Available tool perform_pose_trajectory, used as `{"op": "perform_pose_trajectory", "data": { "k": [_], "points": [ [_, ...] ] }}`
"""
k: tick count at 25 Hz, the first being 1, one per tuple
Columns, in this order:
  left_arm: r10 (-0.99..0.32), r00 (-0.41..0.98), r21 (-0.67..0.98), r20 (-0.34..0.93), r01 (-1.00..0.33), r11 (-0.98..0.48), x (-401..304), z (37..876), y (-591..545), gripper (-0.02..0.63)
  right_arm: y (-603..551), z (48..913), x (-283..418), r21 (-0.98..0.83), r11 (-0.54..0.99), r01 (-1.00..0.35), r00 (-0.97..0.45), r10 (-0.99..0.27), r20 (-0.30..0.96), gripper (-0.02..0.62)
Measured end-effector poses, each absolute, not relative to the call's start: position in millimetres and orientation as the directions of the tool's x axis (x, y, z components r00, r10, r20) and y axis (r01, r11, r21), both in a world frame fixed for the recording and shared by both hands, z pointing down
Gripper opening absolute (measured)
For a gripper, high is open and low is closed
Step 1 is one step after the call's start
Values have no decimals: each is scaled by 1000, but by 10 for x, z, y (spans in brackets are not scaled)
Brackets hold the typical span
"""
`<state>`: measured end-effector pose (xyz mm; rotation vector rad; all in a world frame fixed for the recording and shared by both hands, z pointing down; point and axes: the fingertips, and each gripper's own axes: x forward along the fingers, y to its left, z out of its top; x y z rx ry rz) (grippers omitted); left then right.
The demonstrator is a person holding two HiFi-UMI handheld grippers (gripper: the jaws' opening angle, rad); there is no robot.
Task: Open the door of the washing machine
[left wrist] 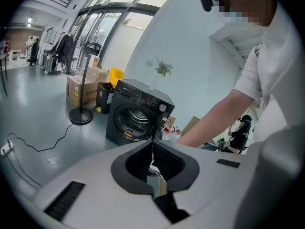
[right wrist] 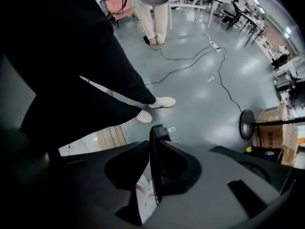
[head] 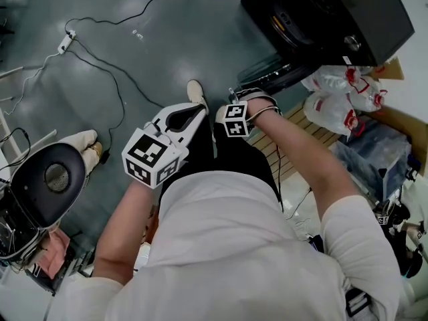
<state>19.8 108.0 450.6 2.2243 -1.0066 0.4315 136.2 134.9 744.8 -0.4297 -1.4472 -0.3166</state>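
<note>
Far left: cables [head: 100,65] run across the floor [head: 174,39], well away from everything else.

Left gripper [head: 196,110], white, sits just left of the person's leg and aims out across the floor. In its own view the jaws are closed tip to tip, with nothing between them [left wrist: 153,144]. The washer [left wrist: 138,113] stands well beyond them, with no contact. Boxes [left wrist: 78,89] and a lamp stand [left wrist: 82,114] stand left of the washer in that view.

Right gripper [head: 251,100], black, is just right of the left one and points down at the near edge of the door [head: 271,72]. In its own view the door's thin dark edge [right wrist: 154,161] stands upright between the jaws [right wrist: 155,144]. Both tips look flush against it with no gap visible, so I read the jaws as gripping the door edge. The latch [right wrist: 161,130] pokes out past the tips.

The washer [head: 328,19] is far right in the head view, a dark cabinet. The door is already swung open towards the near side and the drum [left wrist: 136,119] is exposed. In the left gripper view the door shows edge-on at the washer's right side.

Right of the washer: white bags with red print [head: 334,95], just beside the cabinet, on a slatted wooden pallet [head: 304,129].
</note>
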Motion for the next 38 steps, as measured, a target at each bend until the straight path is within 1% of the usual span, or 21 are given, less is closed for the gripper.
{"op": "perform_pose_trajectory", "data": {
  "k": [2,5,7,9,12,16,20,25,30,33,38],
  "points": [
    [-546,653,421,524,-756,-501,218,4455,1040,18,1302,7272,1284,-82,926,368,21,80,997,60],
    [-545,662,412,515,-748,-520,280,4363,1007,18,1217,6924,1193,-94,978,186,-128,119,985,37],
    [-540,670,408,509,-740,-534,336,4310,1005,18,1160,6657,1163,-121,991,54,-235,130,963,9],
    [-533,681,406,503,-730,-550,390,4251,992,18,1105,6370,1158,-178,980,-94,-346,135,928,9],
    [-515,697,399,498,-712,-578,466,4147,969,18,1010,5916,1198,-263,922,-282,-512,87,855,8],
    [-489,724,397,487,-682,-614,568,4032,1001,17,1015,5381,1409,-338,833,-437,-636,-21,772,8],
    [-472,743,385,474,-657,-648,648,3938,1000,17,1061,4995,1605,-371,774,-513,-695,-121,709,8],
    [-440,762,373,475,-627,-684,782,3864,1040,17,1094,4569,1738,-376,741,-556,-734,-226,641,8],
    [-391,785,358,480,-582,-730,934,3784,1096,17,1065,4277,1775,-363,747,-558,-757,-278,591,8],
    [-388,791,357,473,-575,-736,995,3766,1106,17,1044,4188,1780,-368,743,-559,-771,-302,561,8],
    [-377,797,352,472,-562,-748,1085,3742,1129,17,1086,4130,1795,-369,744,-558,-777,-312,546,8]
  ]
}}
